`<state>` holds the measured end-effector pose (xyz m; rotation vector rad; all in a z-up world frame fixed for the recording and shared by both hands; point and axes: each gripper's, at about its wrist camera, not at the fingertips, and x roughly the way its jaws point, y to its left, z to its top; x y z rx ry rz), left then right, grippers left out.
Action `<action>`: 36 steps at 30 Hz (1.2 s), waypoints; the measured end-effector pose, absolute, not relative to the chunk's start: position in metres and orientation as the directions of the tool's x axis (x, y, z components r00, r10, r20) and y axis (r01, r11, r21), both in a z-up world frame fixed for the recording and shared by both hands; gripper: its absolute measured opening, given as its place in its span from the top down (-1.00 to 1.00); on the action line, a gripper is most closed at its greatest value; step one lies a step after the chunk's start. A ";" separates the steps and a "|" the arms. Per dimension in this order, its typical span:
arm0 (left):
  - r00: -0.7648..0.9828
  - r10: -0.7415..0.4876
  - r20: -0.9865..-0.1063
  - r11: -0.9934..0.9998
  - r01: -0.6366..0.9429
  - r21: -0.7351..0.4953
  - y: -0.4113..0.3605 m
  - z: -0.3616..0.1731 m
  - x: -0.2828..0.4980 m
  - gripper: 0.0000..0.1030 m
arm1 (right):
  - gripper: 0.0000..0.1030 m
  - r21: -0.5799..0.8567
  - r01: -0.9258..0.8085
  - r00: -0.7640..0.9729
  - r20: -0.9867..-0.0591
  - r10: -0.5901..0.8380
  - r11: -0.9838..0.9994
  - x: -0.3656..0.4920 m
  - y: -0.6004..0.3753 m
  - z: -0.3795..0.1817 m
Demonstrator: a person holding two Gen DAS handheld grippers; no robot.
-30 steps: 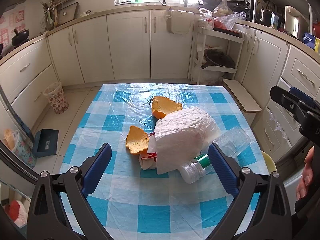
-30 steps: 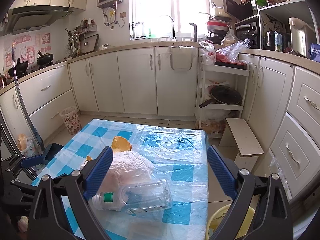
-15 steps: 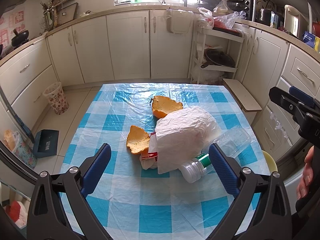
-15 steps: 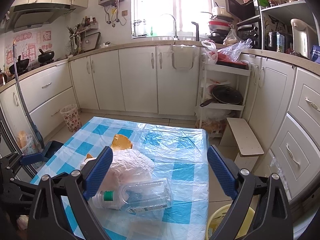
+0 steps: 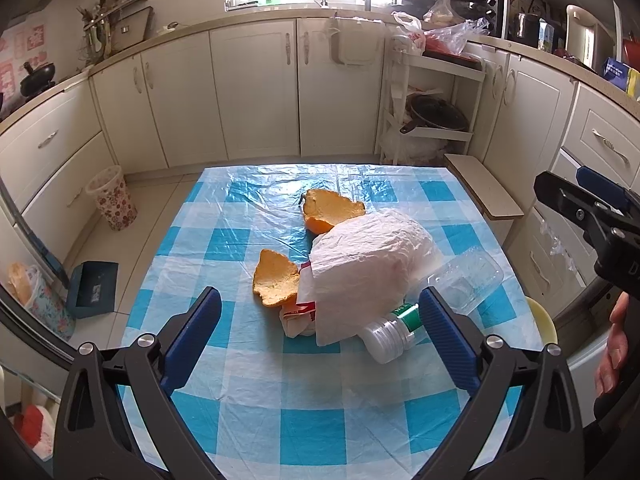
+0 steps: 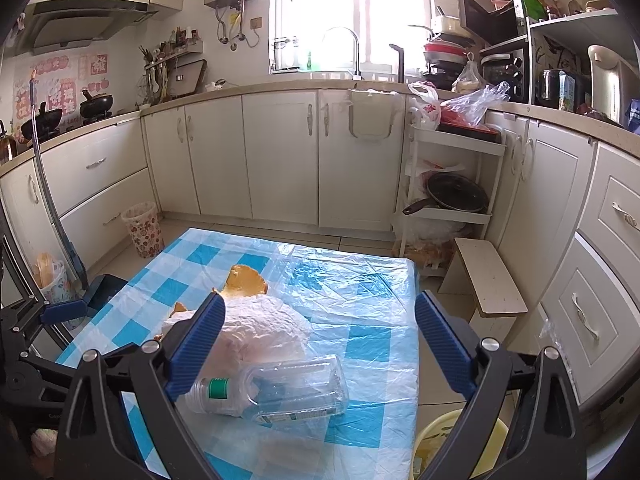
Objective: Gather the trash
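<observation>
Trash lies on a table with a blue-and-white checked cloth (image 5: pixel 248 408): a crumpled white paper (image 5: pixel 368 260), two orange peels (image 5: pixel 276 276) (image 5: pixel 330 208), a red-and-white wrapper (image 5: pixel 298 314) under the paper, and an empty clear plastic bottle (image 5: pixel 440 292) on its side with a green label. My left gripper (image 5: pixel 318 328) is open and empty, hovering in front of the pile. My right gripper (image 6: pixel 320 336) is open and empty above the bottle (image 6: pixel 280 388), at the table's right side; the paper (image 6: pixel 256 332) lies beyond its left finger.
A yellow bin (image 6: pixel 452 444) stands on the floor at the table's right edge. A patterned waste basket (image 5: pixel 112 200) and a blue dustpan (image 5: pixel 92 288) are on the floor left. White cabinets, a shelf rack (image 5: pixel 432 100) and a small bench (image 5: pixel 482 184) ring the table.
Both grippers have barely moved; the views shift only slightly. Nothing was taken hold of.
</observation>
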<state>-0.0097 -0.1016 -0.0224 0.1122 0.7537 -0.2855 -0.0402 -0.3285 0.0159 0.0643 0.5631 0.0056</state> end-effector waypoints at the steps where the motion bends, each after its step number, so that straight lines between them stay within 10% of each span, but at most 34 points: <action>1: 0.693 -0.215 -0.689 0.956 0.295 -0.002 -0.102 -0.022 -0.010 -0.85 | -0.78 0.060 0.011 0.846 -0.533 0.022 0.998 -0.040 -0.328 0.016; 36: 0.590 -0.086 -0.803 0.995 0.097 -0.035 -0.023 -0.057 0.032 -0.85 | -0.78 -0.033 -0.188 0.776 -0.618 0.128 0.982 -0.027 -0.264 -0.006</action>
